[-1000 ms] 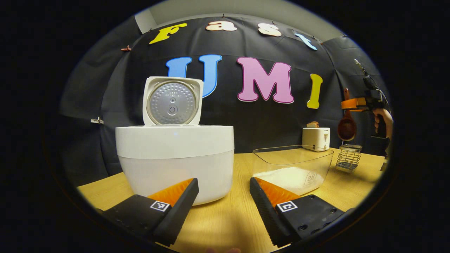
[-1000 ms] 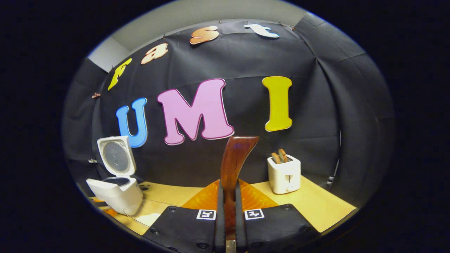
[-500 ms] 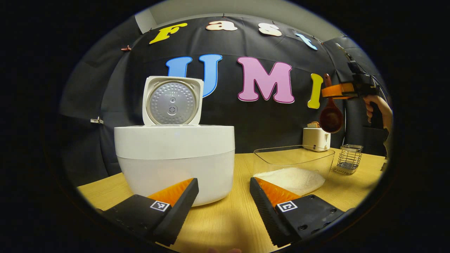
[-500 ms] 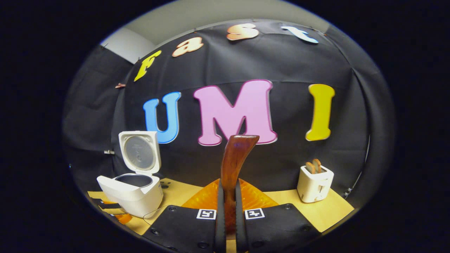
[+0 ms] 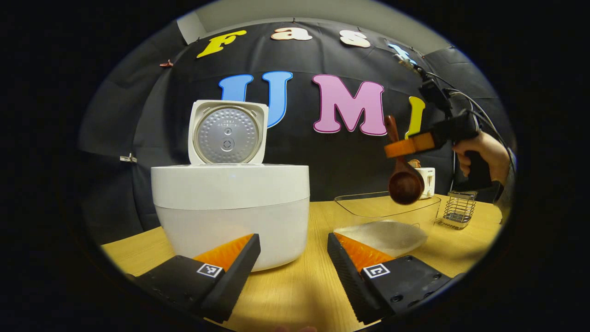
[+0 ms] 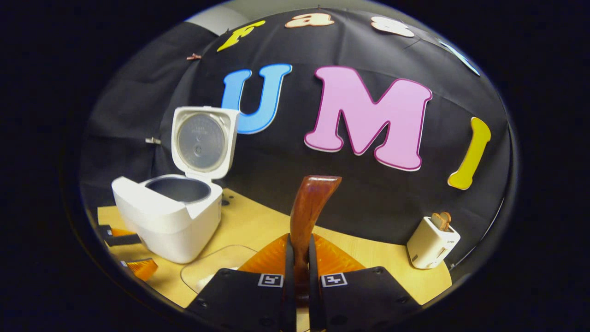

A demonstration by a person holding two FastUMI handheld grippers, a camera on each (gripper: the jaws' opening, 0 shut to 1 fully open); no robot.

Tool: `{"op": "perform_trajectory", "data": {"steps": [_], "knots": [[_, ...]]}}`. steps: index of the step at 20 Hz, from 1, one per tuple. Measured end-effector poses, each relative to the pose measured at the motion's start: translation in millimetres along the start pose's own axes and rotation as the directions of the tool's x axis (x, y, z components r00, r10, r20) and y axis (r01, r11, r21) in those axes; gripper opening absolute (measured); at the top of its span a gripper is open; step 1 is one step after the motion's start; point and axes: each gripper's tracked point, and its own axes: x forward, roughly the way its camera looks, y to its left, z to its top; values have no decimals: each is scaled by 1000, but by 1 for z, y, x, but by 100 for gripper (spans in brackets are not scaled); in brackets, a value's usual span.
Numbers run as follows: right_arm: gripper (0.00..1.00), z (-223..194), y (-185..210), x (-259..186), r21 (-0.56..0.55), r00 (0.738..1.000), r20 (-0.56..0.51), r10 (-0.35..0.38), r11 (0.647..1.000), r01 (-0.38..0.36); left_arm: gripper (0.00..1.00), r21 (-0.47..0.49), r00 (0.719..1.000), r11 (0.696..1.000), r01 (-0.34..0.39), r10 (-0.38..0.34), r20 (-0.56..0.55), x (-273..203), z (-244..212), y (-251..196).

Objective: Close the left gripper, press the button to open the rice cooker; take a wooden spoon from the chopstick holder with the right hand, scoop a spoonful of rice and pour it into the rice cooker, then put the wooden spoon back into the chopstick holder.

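The wooden spoon (image 6: 308,216) stands clamped by its handle in the right tongs (image 6: 298,258), its bowl hanging over the clear rice tub (image 5: 385,216), while the left tongs (image 5: 293,258) gape wide near the open rice cooker (image 5: 230,207) on the surface (image 5: 295,290).

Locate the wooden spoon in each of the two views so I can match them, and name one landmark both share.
Left gripper view: the wooden spoon hangs bowl-down at right, above the clear rice container, held by the right gripper.
Right gripper view: the wooden spoon's handle rises at bottom centre, between the right gripper's closed fingers.
Shared landmark: the open white rice cooker.
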Motion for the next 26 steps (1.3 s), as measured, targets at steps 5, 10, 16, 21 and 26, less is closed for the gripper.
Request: {"op": "perform_trajectory", "data": {"steps": [5, 10, 16, 21, 26], "knots": [[15, -27, 6, 18, -54, 997, -63, -37, 998, 34, 95, 1, 1000, 1000, -5, 5, 1, 1, 1, 0], [15, -50, 18, 35, -151, 989, -125, -80, 987, 61, 95, 2, 1000, 1000, -5, 5, 2, 0, 3, 0], [15, -68, 51, 38, -34, 982, -186, -15, 999, 8, 95, 1, 1000, 1000, 5, -5, 0, -2, 2, -1], [15, -67, 57, 33, 252, 982, -177, 70, 967, -23, 95, 2, 1000, 1000, 4, -4, 0, -1, 2, -1], [15, -72, 31, 26, 552, 984, -153, 89, 834, 10, 95, 2, 1000, 1000, 4, -4, 0, -1, 2, -1]]}}
